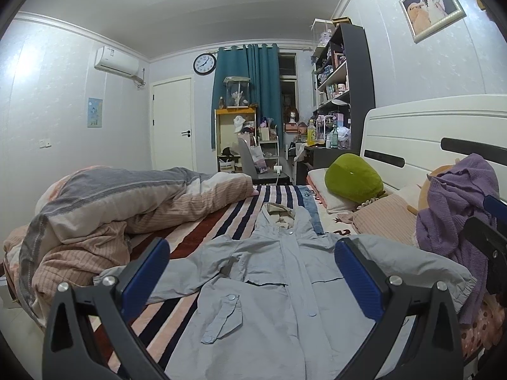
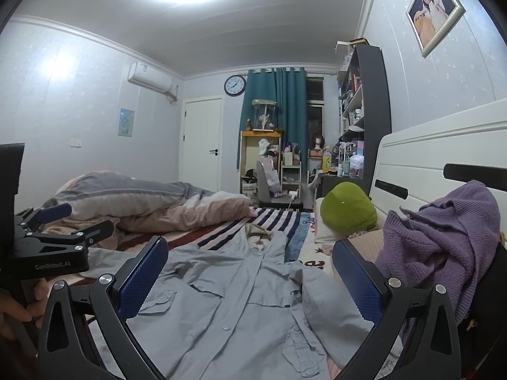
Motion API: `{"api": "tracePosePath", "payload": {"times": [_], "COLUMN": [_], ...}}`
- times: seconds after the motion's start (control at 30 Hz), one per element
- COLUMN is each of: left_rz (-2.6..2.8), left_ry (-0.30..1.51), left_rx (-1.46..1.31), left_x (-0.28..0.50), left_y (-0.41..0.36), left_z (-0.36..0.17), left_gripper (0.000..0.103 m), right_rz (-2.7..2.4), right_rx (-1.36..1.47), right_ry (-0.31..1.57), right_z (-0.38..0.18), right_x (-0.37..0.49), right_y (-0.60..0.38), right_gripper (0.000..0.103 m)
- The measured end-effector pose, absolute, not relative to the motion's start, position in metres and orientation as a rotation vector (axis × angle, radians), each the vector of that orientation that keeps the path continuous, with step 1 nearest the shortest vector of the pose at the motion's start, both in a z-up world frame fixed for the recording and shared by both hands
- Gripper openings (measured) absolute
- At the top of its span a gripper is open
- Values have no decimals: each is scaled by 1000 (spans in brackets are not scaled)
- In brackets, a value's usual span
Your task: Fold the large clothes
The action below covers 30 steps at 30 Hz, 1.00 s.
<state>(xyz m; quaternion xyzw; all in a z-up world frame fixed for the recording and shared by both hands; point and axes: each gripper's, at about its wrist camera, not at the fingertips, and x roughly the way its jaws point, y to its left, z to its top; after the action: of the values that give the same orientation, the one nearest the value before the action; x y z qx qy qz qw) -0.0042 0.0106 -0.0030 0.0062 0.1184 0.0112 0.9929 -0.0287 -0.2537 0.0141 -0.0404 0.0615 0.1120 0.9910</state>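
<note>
A large light-blue hooded jacket [image 1: 269, 285] lies spread flat, front up, on the striped bed sheet [image 1: 202, 231]; it also shows in the right wrist view [image 2: 228, 304]. My left gripper [image 1: 252, 272] is open and empty, hovering just above the jacket's chest. My right gripper [image 2: 250, 278] is open and empty above the jacket's right half. The left gripper [image 2: 60, 224] shows at the left of the right wrist view, over the jacket's left sleeve. A purple knit sweater [image 2: 443, 237] is heaped to the right, also in the left wrist view [image 1: 456, 202].
A bunched pink and grey duvet [image 1: 111, 209] fills the bed's left side. A green plush [image 1: 353, 177] and pillows [image 1: 380, 218] lie by the white headboard [image 1: 427, 139]. A cluttered desk, chair and shelves [image 1: 336, 72] stand beyond the bed's far end.
</note>
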Motion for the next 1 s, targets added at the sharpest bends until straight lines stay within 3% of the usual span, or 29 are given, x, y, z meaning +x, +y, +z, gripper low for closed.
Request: {"api": "tracePosePath", "payload": {"times": [1.0], "left_rz": [34], "left_ry": [240], "left_rx": [14], "left_x": [-6], "left_y": [15], "left_z": [-2], "left_gripper": [102], "right_rz": [218], "right_rx": [-71], "right_ry": [132], "right_z": [13], "right_x": [-29], "right_y": [-254], "right_gripper": [103]}}
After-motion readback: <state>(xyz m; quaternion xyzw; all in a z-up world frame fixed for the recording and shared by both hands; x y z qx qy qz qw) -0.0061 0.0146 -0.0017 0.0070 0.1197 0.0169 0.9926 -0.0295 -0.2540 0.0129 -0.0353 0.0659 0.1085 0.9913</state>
